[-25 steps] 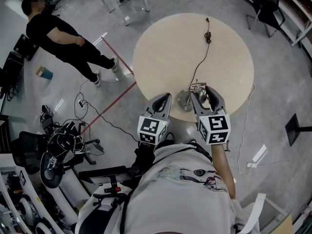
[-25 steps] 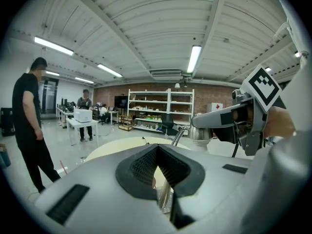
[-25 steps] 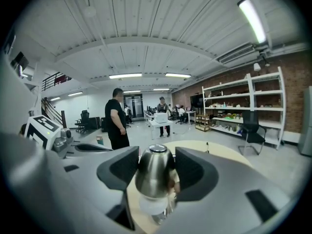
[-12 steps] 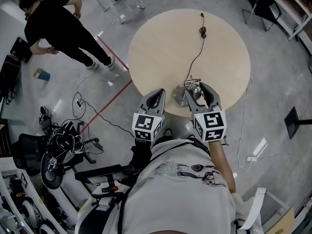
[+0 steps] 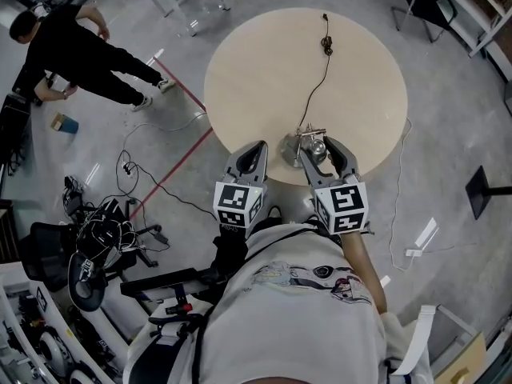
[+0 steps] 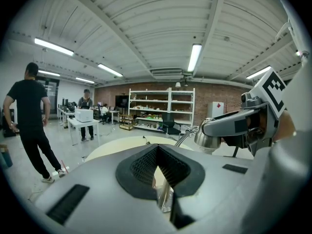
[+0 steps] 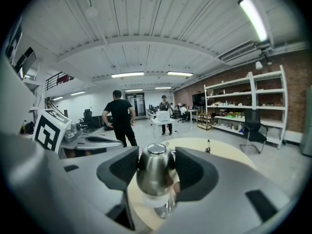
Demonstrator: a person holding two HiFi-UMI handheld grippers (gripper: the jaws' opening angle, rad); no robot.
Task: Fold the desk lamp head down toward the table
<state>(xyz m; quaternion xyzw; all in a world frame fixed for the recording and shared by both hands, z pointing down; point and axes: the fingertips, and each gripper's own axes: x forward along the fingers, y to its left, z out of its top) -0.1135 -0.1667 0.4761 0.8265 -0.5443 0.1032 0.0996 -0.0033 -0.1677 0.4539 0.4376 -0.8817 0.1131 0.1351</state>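
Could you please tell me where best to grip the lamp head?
Grip the lamp head across its bulging middle, from the near table edge, one jaw on each flank, as the right gripper does. The round metal body fits between the jaws and sits atop the stem, so leverage is probably good.

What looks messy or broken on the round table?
Nothing looks broken or spilled. The only untidy thing is the lamp's cord, which snakes loose across the table to a bunched end near the far edge. The lamp head is gripped in the right tool, close to the near edge.
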